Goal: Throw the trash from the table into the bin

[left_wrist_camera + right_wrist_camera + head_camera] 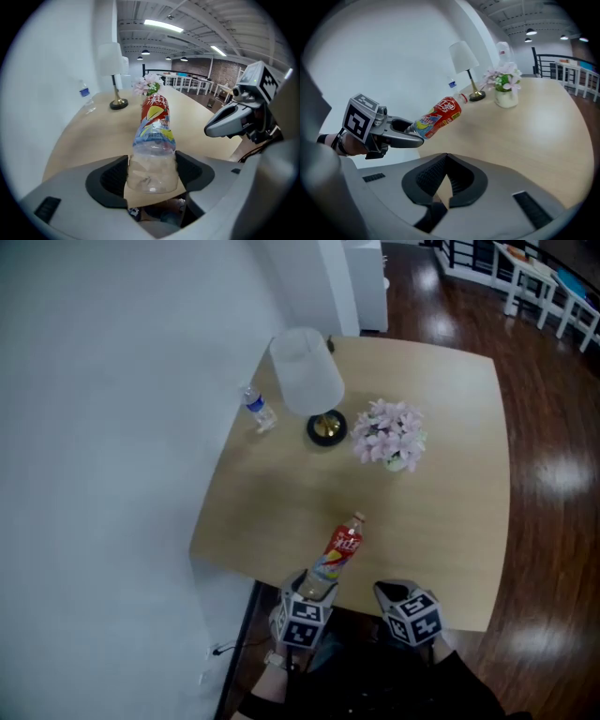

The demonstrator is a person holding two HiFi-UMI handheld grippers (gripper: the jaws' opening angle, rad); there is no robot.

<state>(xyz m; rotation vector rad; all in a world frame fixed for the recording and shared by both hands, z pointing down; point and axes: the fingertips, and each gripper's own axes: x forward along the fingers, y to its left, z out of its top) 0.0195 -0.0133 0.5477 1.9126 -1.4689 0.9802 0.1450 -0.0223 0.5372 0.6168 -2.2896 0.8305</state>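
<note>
My left gripper (pixel 152 174) is shut on the clear base of an empty plastic bottle (pixel 153 136) with a red, blue and yellow label. The bottle (pixel 335 557) sticks out over the near edge of the wooden table (pixel 441 502), cap end away from me. In the right gripper view the same bottle (pixel 437 116) juts from the left gripper (pixel 396 132) at the left. My right gripper (pixel 445 180) is shut with nothing between its pads; in the head view the right gripper (pixel 392 594) hangs just right of the left gripper (pixel 302 587). A small water bottle (pixel 259 411) lies by the wall. No bin is in view.
A white lamp (pixel 307 376) and a pot of pink flowers (pixel 389 435) stand at the table's far side. A white wall (pixel 112 446) runs along the left. Dark wooden floor (pixel 553 521) lies to the right, with white chairs (pixel 553 287) far off.
</note>
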